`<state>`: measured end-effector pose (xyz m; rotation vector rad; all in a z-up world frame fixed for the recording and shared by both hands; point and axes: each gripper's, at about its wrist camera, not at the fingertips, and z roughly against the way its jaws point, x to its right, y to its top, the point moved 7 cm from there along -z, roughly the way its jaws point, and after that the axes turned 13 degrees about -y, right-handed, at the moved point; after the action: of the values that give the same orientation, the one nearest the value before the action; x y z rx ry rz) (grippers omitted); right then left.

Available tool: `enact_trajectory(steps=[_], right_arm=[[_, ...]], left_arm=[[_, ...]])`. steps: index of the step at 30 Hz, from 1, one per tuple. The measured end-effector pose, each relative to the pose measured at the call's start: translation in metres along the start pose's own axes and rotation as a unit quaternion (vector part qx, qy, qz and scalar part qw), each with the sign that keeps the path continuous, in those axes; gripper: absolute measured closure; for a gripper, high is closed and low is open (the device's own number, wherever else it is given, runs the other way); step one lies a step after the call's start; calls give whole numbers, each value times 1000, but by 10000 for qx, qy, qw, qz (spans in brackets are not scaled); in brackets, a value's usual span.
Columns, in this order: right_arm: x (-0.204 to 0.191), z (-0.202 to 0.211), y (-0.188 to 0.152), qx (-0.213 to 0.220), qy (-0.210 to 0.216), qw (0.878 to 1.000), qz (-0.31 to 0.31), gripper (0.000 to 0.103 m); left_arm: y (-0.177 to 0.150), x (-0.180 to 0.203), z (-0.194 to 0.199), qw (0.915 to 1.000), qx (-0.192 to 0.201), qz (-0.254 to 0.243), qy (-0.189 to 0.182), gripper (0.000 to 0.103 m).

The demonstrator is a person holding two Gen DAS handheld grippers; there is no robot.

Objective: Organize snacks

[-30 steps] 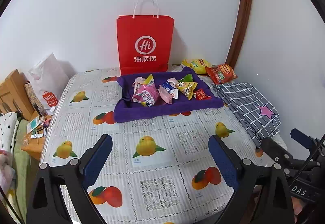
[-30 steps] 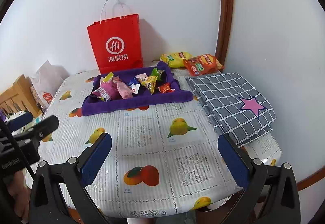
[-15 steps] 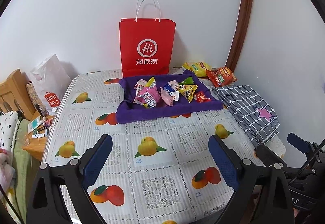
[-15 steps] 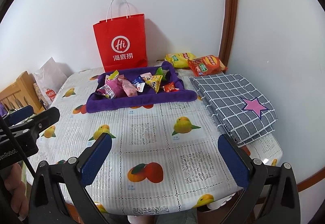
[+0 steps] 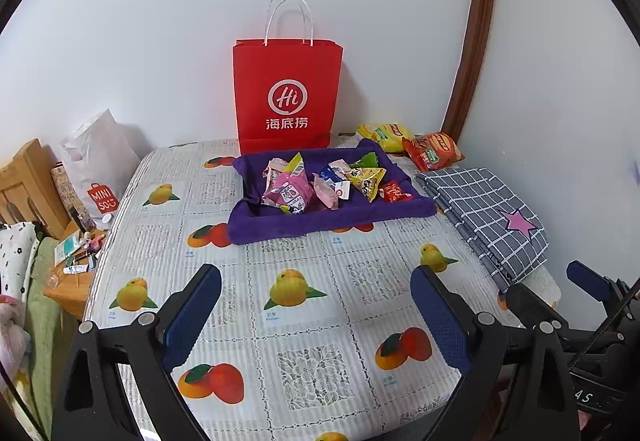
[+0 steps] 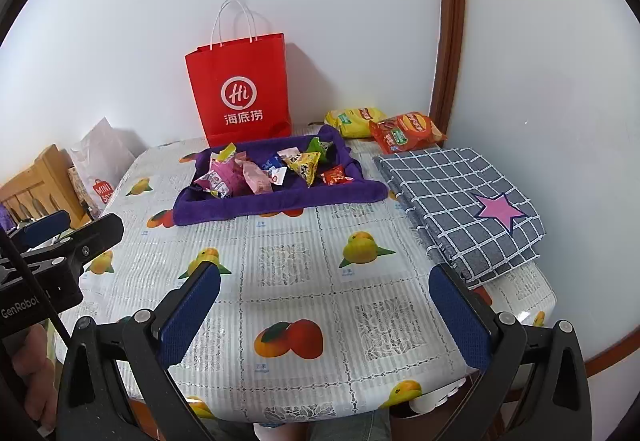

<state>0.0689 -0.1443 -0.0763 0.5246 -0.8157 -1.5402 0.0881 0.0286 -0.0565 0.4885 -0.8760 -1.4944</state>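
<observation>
Centrally, at twelve o'clock from both wide-open, empty grippers (left gripper (image 5: 316, 317), right gripper (image 6: 324, 317)), the purple tray (image 5: 320, 217) is lying long-axis left-to-right, holding mixed snack packets (image 5: 324, 183).

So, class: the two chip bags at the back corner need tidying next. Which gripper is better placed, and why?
Probably the right gripper: the orange chip bag and yellow chip bag lie on its side; the left gripper is farther. Both open, empty.
</observation>
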Motion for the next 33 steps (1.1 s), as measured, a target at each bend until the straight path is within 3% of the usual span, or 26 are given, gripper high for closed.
enact_trajectory(steps=[33], right_arm=[[1, 7, 2, 34, 40, 9999, -86, 0]], left_arm=[[-1, 3, -1, 10000, -13, 20, -35, 7]])
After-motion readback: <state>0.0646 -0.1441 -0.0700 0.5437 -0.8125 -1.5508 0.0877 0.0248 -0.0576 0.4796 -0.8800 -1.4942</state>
